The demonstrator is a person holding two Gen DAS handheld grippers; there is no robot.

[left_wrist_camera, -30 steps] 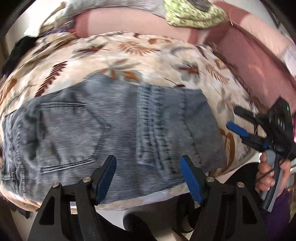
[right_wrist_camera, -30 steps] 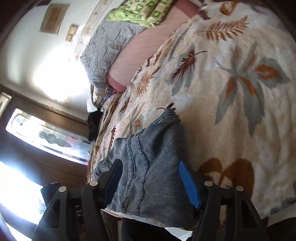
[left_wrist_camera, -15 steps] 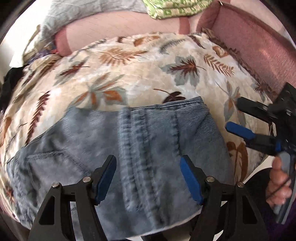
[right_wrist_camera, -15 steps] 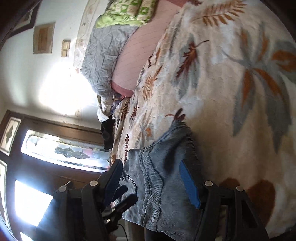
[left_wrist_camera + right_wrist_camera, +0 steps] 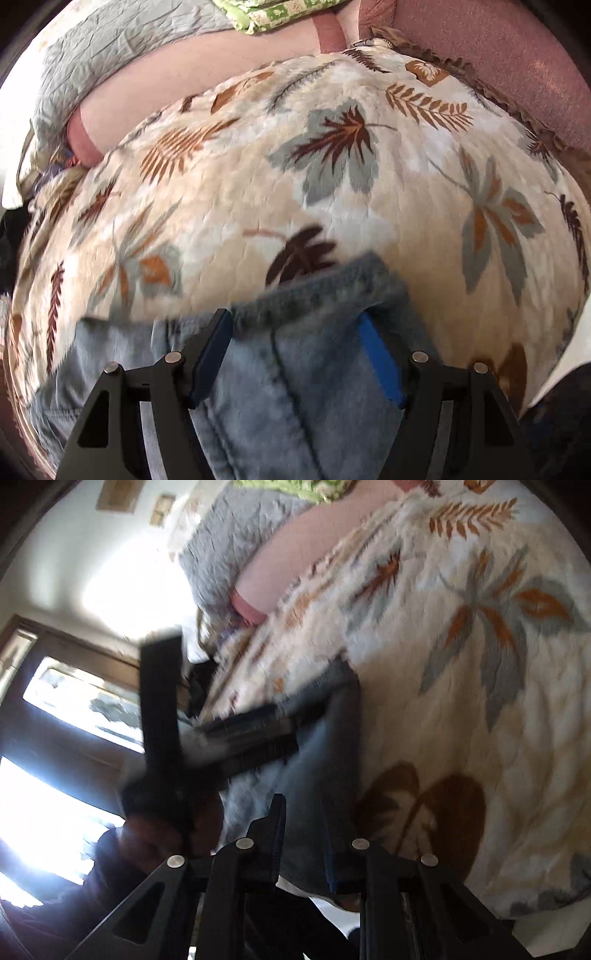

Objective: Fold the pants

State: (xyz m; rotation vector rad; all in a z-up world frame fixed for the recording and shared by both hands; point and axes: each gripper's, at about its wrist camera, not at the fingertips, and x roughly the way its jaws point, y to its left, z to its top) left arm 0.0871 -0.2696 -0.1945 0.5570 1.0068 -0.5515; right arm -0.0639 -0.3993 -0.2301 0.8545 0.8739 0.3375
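The grasp for a fold looks to be the step in hand: the jeans point(image 5: 295, 387) lie bunched at the near edge of the leaf-print quilt point(image 5: 332, 206), and next both hands probably need a firm pinch before lifting the cloth over. The right gripper point(image 5: 303, 843) has just been closing and its jaws pinch the denim edge; the left gripper point(image 5: 295, 360) stands spread, denim between its pads but unpressed

The jeans point(image 5: 295, 398) were faded blue-grey denim. The bedspread point(image 5: 369, 221) was cream with rust, brown and grey leaves. A pillow point(image 5: 110, 48) was grey, another point(image 5: 280, 14) green-patterned; the bolster point(image 5: 207, 70) pink.
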